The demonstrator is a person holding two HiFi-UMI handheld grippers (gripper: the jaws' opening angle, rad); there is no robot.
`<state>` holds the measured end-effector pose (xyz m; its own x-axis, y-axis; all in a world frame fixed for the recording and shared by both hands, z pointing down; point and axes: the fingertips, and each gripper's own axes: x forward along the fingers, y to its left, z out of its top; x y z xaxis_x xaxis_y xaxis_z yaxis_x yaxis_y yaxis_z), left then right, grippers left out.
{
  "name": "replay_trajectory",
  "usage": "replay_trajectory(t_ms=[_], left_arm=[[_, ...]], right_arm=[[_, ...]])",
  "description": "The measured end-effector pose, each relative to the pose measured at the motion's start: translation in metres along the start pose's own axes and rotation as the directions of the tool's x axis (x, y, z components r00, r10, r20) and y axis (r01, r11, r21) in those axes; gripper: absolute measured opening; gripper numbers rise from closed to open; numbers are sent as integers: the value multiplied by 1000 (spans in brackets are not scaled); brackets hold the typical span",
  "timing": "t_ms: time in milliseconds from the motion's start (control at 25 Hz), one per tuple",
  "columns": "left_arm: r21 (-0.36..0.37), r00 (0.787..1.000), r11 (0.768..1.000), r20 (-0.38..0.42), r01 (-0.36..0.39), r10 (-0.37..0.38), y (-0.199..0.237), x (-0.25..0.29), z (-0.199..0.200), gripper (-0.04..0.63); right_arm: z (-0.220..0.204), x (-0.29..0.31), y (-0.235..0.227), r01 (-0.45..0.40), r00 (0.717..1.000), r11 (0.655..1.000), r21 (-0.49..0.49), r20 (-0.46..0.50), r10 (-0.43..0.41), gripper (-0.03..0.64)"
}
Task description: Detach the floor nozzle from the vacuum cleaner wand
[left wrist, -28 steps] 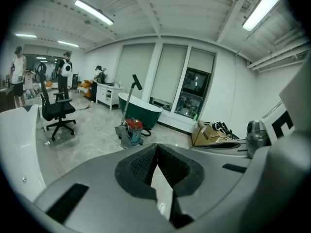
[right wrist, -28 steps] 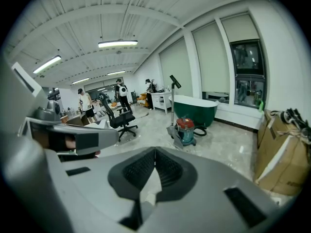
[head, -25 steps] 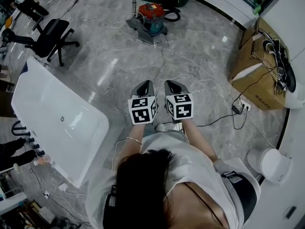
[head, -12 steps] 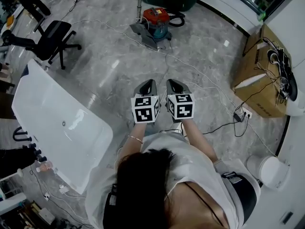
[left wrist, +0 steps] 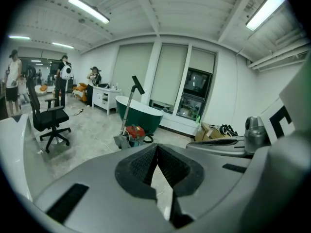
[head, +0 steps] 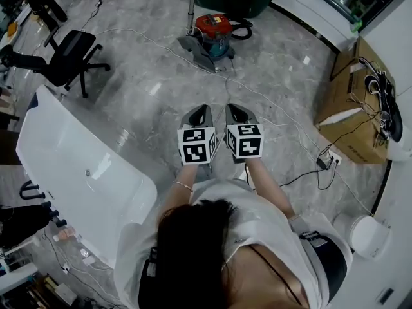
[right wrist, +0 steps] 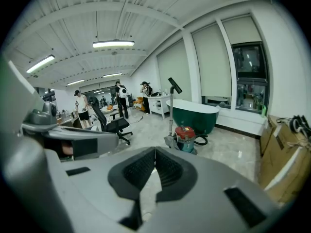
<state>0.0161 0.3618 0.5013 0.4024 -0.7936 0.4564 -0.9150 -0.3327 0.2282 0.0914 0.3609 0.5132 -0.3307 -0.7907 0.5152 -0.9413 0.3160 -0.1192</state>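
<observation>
Left gripper (head: 199, 113): jaws closed on nothing, held out in front and tipped slightly down, probably carried that way for the approach, not for a grasp. Right gripper (head: 235, 111): just beside it, parallel, jaws likewise together and empty. Floor nozzle (head: 195, 50): flat on the floor, well apart from both grippers, straight ahead across bare marble. Joined to the upright wand (head: 190, 5), with the red canister (head: 214, 26) just beside. Detaching judged not yet begun.

Head view steeply down, gripper views forward, sharing far vacuum (head: 212, 28)
</observation>
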Motion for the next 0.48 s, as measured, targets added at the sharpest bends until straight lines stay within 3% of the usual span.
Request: replay_trajectory(t_ms=[480], left_arm=[[-2,1000,1000,4,19,-19,44,24,25,5]], right_arm=[[24,52,21,-11,1000,1000,1,-1,11,15]])
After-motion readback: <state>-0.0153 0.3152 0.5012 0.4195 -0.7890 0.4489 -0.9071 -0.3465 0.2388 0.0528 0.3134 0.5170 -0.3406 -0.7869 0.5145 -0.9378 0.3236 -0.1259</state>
